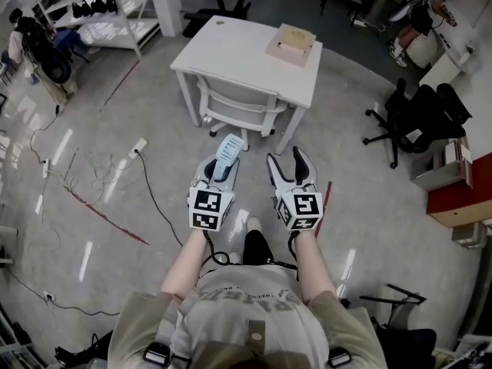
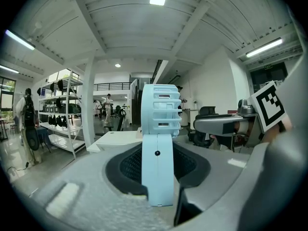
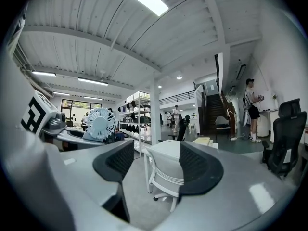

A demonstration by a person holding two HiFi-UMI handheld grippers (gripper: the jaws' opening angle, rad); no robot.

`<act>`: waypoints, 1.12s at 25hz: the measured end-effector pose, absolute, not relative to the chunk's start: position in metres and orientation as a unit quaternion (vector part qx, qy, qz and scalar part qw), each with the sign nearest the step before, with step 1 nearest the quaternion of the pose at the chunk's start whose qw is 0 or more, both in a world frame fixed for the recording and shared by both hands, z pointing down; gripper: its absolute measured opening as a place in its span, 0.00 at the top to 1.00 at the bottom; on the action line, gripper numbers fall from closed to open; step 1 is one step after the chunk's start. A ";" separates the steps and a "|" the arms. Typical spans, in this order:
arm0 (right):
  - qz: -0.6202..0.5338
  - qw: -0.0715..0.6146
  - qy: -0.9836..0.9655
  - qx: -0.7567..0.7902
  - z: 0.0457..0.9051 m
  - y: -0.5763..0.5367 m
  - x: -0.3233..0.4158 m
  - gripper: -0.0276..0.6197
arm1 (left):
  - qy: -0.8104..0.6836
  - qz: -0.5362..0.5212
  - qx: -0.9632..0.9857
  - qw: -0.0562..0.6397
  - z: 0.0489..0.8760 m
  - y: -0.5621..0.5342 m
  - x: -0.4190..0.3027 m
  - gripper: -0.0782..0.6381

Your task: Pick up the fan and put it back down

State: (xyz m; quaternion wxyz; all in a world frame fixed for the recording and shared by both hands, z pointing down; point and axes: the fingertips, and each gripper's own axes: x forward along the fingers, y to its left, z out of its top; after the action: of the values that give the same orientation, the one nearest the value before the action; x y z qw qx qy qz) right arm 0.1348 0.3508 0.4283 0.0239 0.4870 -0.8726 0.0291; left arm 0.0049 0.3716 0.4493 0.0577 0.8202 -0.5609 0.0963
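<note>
My left tongs (image 1: 217, 172) pinch the pale-blue plastic handheld fan (image 2: 159, 143) by its handle, probably for carrying to the white rectangular worktop (image 1: 231, 48) at twelve o'clock. My right tongs (image 1: 290, 169) are spread and empty.

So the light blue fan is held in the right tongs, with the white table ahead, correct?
Not quite: the fan is held in the left tongs, as the left gripper view shows. The right tongs are open and empty. The white table is indeed ahead.

Nothing legible that we can find, print across the person's shirt (image 1: 246, 301) too blurred for us to read, its letters not made out.
</note>
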 end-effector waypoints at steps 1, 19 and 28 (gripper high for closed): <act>0.027 0.022 -0.874 0.485 0.428 0.342 0.136 0.54 | -0.563 0.095 0.819 0.054 0.448 0.362 0.006 0.71; 0.014 -0.002 -0.888 0.459 0.401 0.145 0.166 0.54 | -0.595 0.086 0.799 0.022 0.418 0.179 0.034 0.71; 0.027 0.003 -0.893 0.449 0.411 0.110 0.161 0.54 | -0.605 0.091 0.790 0.031 0.424 0.147 0.028 0.71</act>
State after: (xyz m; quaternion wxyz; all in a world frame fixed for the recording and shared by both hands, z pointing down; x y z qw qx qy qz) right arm 0.1614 0.1103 0.4106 0.0034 0.4494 -0.8929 0.0270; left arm 0.0279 0.1470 0.4244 0.0305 0.7902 -0.6053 0.0912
